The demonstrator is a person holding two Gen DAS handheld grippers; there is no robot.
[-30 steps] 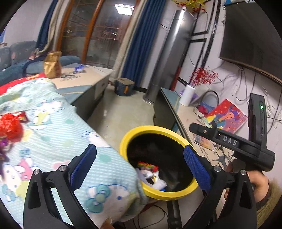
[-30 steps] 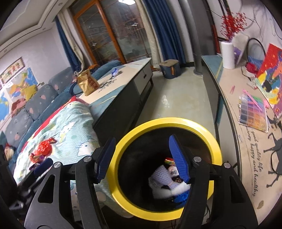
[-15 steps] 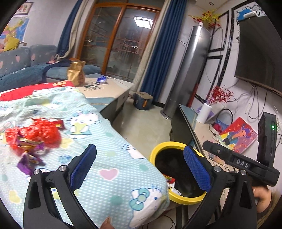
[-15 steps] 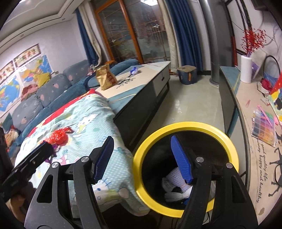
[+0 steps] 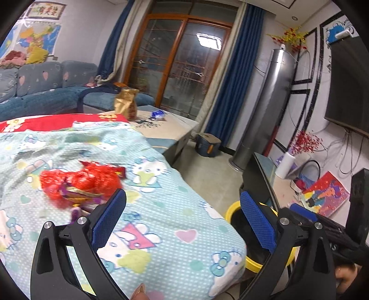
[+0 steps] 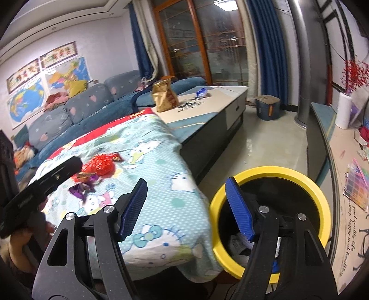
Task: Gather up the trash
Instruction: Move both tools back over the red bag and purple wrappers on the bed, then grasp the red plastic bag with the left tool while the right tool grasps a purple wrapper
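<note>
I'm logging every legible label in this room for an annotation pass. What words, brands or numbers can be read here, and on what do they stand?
"good quality life", "happy and healthy": printed along the TV cabinet top.
Red characters on the framed banner: too blurred to read.
Print on the gold snack bag: too small to read.
Wall maps: text illegible.

A surface draped in a pale blue cartoon-cat blanket (image 5: 161,207) is seen; crumpled red and purple wrappers (image 5: 80,182) are scattered on it, ahead-left of the left tool.
</note>
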